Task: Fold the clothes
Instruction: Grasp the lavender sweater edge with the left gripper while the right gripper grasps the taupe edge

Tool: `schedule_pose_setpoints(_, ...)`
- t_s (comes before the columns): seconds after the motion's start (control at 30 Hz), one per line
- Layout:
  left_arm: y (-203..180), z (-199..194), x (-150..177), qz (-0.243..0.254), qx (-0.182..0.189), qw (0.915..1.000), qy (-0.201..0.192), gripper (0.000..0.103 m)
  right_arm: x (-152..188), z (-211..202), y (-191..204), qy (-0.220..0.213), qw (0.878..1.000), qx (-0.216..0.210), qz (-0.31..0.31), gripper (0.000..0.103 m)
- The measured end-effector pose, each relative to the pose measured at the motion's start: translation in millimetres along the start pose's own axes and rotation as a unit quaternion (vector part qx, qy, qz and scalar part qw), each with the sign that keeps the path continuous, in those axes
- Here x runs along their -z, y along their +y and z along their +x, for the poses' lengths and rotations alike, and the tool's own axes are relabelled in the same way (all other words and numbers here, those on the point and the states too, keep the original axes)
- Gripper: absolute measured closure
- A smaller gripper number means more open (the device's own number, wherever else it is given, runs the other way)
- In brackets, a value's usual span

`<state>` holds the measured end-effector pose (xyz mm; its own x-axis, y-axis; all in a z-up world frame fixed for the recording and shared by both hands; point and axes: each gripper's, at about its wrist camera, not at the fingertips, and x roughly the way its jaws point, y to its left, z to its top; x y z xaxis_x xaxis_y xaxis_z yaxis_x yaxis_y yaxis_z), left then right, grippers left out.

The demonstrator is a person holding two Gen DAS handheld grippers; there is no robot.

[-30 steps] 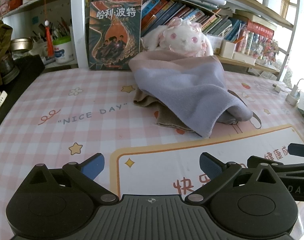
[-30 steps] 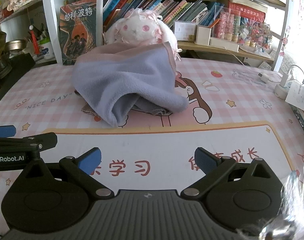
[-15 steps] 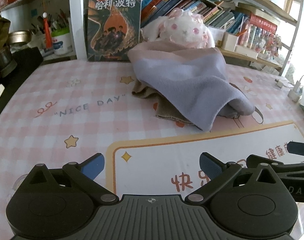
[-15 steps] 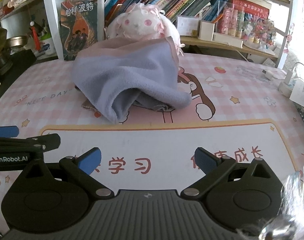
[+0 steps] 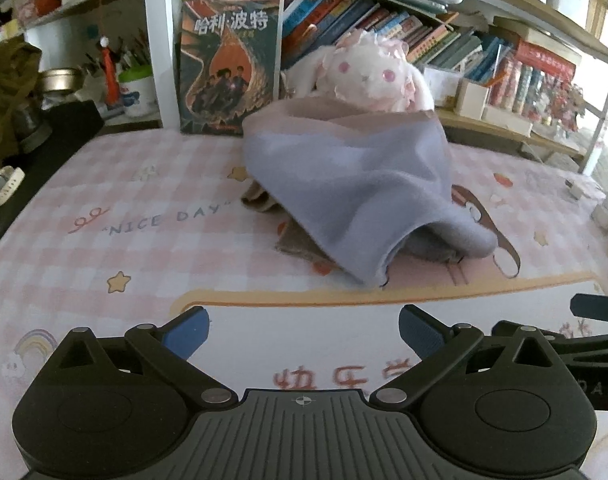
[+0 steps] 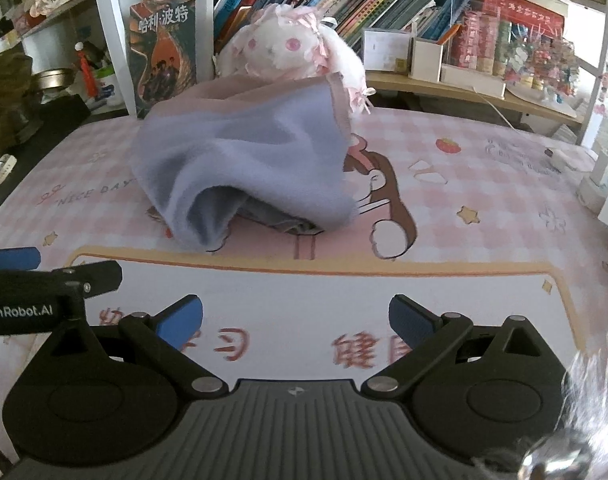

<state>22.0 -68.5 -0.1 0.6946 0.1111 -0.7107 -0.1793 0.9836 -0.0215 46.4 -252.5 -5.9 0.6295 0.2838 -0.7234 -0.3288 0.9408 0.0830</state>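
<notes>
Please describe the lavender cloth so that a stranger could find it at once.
On the pink checked table mat, look in front of the white plush toy by the bookshelf. The lavender fleece cloth lies heaped there over a brown cloth, soft purple with a pink band.

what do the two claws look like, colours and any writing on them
Both are alike: a matte black body with a ribbed grey centre panel, two round black housings, silver pivot screws and angled black linkage arms ending in blue pads. The left claw shows white "GenRobot.AI" lettering on its side in the right wrist view; the right claw shows letters "DAS" in the left wrist view. No cables or sleeves visible.
</notes>
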Motion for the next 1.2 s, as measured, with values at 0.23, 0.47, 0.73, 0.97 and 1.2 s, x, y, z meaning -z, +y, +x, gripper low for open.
schedule_pose_setpoints(0.23, -44, -6, 5, 0.024, -0.057, 0.9973, -0.040, 0.001, -4, 5, -50, 0.003, 0.999, -0.041, 0.004, 0.002)
schedule_pose_setpoints(0.47, -84, 5, 5, 0.108, -0.114, 0.9849, -0.073, 0.001, -10, 11, -101, 0.002, 0.995, -0.085, 0.060, 0.002)
schedule_pose_setpoints(0.73, -100, 39, -11, 0.159, -0.152, 0.9722, -0.082, 0.002, -17, 11, -138, 0.004, 0.989, -0.098, 0.114, 0.002)
schedule_pose_setpoints(0.97, -103, 77, -20, 0.176, -0.194, 0.9612, -0.086, 0.044, -24, 19, -147, 0.015, 0.985, -0.118, 0.126, 0.002)
schedule_pose_setpoints(1.2, -91, 24, -50, 0.108, -0.150, 0.9733, -0.136, 0.092, -41, 30, -154, 0.020, 0.962, -0.201, 0.183, 0.003)
